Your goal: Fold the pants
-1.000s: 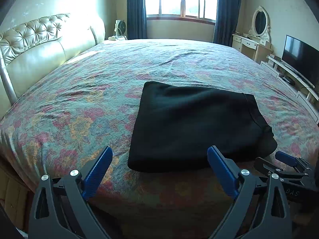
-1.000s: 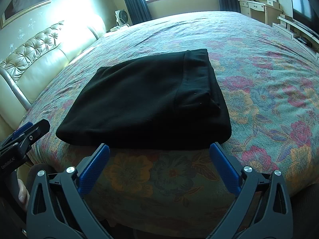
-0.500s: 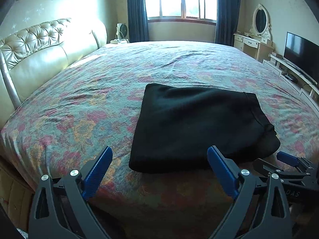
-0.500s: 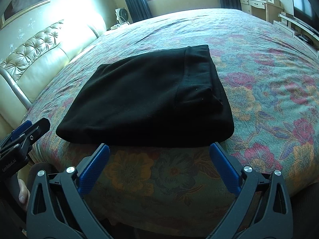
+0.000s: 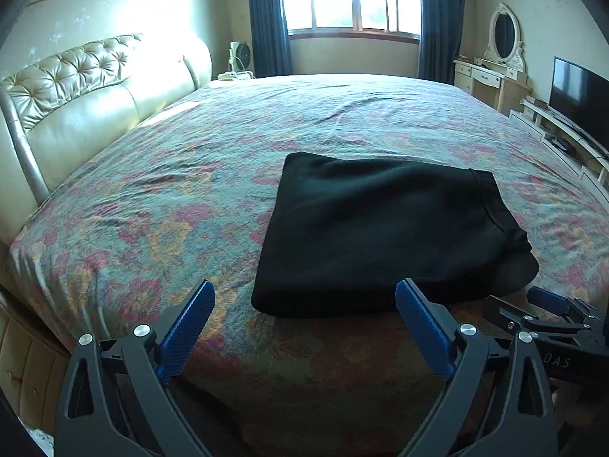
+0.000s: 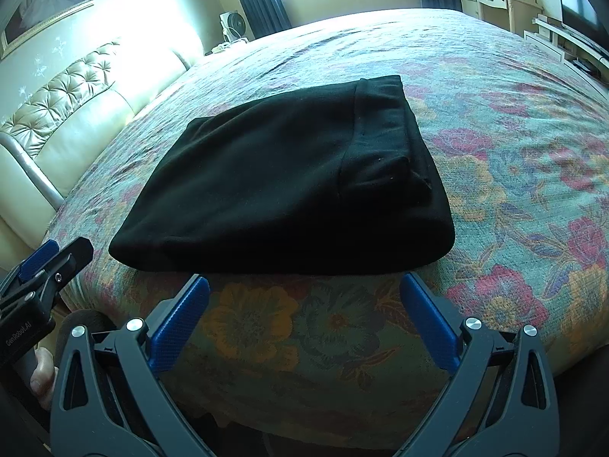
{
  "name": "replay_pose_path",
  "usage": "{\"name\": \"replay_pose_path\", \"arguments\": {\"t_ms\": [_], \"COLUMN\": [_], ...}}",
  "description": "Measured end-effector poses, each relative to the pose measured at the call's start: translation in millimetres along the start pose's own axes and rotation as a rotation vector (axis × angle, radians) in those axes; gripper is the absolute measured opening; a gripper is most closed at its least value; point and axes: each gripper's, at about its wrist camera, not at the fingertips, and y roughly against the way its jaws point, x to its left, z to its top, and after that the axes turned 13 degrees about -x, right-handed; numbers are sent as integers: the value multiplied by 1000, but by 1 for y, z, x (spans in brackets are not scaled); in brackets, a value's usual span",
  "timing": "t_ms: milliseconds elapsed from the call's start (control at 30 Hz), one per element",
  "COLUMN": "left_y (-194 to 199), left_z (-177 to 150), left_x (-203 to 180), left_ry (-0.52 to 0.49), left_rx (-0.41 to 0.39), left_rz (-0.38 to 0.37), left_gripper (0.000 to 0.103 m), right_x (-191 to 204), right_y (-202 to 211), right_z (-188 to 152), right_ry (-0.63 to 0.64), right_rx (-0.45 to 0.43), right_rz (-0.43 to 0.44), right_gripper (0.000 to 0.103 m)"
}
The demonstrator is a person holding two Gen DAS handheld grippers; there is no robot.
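Observation:
Black pants (image 5: 384, 232) (image 6: 289, 186) lie folded into a flat rectangle near the front edge of a bed with a floral cover (image 5: 160, 205) (image 6: 514, 175). The waistband sits at the right end. My left gripper (image 5: 304, 297) is open, held just short of the pants' near left corner with nothing between its blue pads. My right gripper (image 6: 304, 289) is open too, just before the pants' near edge, holding nothing. Each gripper shows at the edge of the other's view: the right one (image 5: 548, 304), the left one (image 6: 42, 262).
A tufted cream headboard (image 5: 87, 103) runs along the left. A window with dark curtains (image 5: 354, 3) is at the far side. A dresser with an oval mirror (image 5: 495, 64) and a TV on a low stand (image 5: 578, 103) line the right wall.
Both grippers have drawn back and tilted up a little, so the pants sit slightly farther off in each view. The pants have not moved.

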Motion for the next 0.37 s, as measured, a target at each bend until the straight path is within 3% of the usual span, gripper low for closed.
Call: {"name": "replay_pose_path", "arguments": {"t_ms": [100,267,367], "left_y": [1,3,2], "left_z": [-2,-1,-2], "left_x": [-2,2,1], "left_ry": [-18,45,41], "left_rx": [-18,-20,-14], "left_rz": [-17,-90,-78], "left_gripper": [95,95,95], "right_x": [-2,-7,-11], "right_y": [1,4,4], "right_z": [1,4,4], "right_ry": [-5,-21,-26], "right_rx": [-3,-17,-14], "right_rz": [-2,-14,-16], "right_gripper": [100,100,100]}}
